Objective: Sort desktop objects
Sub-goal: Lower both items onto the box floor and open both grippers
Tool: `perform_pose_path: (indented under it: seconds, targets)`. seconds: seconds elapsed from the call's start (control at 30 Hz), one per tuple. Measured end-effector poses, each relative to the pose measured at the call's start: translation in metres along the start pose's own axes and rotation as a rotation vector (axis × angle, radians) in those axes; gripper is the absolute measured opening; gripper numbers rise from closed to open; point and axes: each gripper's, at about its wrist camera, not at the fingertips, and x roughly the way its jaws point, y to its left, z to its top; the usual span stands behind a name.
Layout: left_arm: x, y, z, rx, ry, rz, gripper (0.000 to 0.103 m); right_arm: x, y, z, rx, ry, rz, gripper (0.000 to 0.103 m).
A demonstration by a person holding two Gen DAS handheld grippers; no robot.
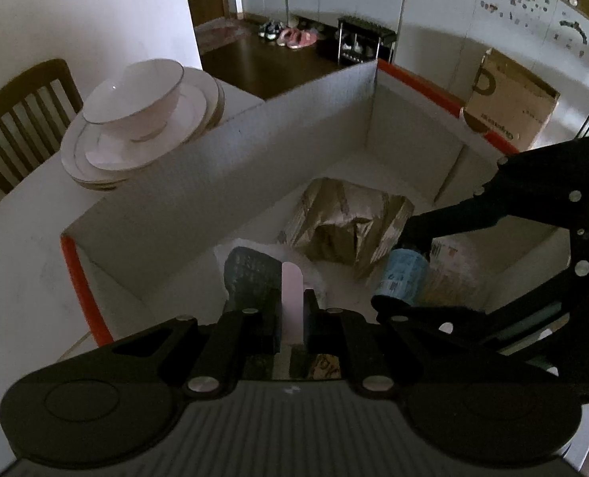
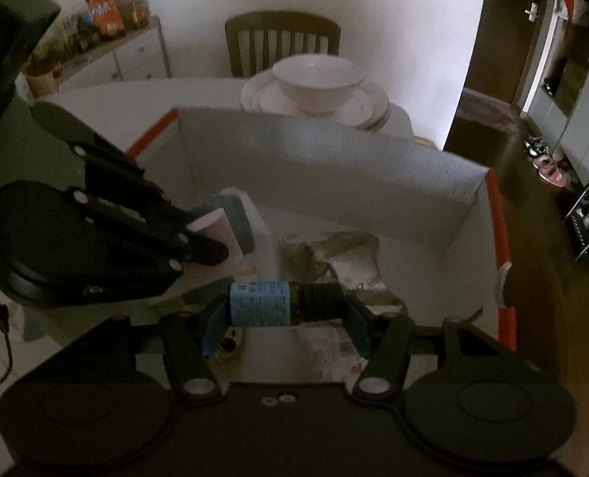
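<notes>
The small bottle [image 2: 272, 303] with a blue label lies crosswise at the lower middle of the right wrist view, clamped end to end between the half-open jaws of the right gripper [image 2: 284, 314]. It looks light and rigid, and a smooth round body may roll, so holding it by base and cap seems sensible. The left gripper [image 1: 293, 310] is closed on a thin pink card [image 1: 292, 298] (light, probably bendable). Both hang over the white cardboard box [image 1: 222, 151], above crumpled brown packaging [image 1: 346, 218]. Bowl and plates [image 1: 135, 119] stand behind, upper left.
</notes>
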Motion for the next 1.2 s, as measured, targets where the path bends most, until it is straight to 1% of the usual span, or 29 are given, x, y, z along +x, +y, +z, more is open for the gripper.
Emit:
perform_pose_path:
  seconds: [0.13,0.23,0.73,0.83,0.9,1.0,1.2]
  targets:
    - [0.009,-0.002,-0.003,0.018,0.033,0.008,0.009,0.007,0.0,-0.003,-0.014,0.037,0.021,0.06]
    - [0.015,-0.002,-0.005,0.015,0.062,0.009,0.009,0.013,0.001,-0.004,-0.026,0.066,0.014,0.06]
    - [0.027,0.003,-0.008,-0.018,0.155,-0.038,0.009,0.02,-0.001,-0.003,-0.009,0.115,0.047,0.061]
    - [0.027,0.002,-0.008,-0.012,0.158,-0.037,0.009,0.017,-0.001,-0.005,-0.003,0.115,0.048,0.061]
    - [0.026,0.002,-0.007,-0.015,0.159,-0.034,0.009,0.015,-0.001,-0.005,-0.002,0.111,0.042,0.064]
    - [0.023,0.003,-0.008,-0.026,0.149,-0.028,0.009,0.012,-0.003,-0.005,0.011,0.106,0.04,0.065]
    - [0.015,0.004,-0.011,-0.045,0.125,-0.029,0.01,0.001,-0.011,-0.006,0.044,0.085,0.044,0.074]
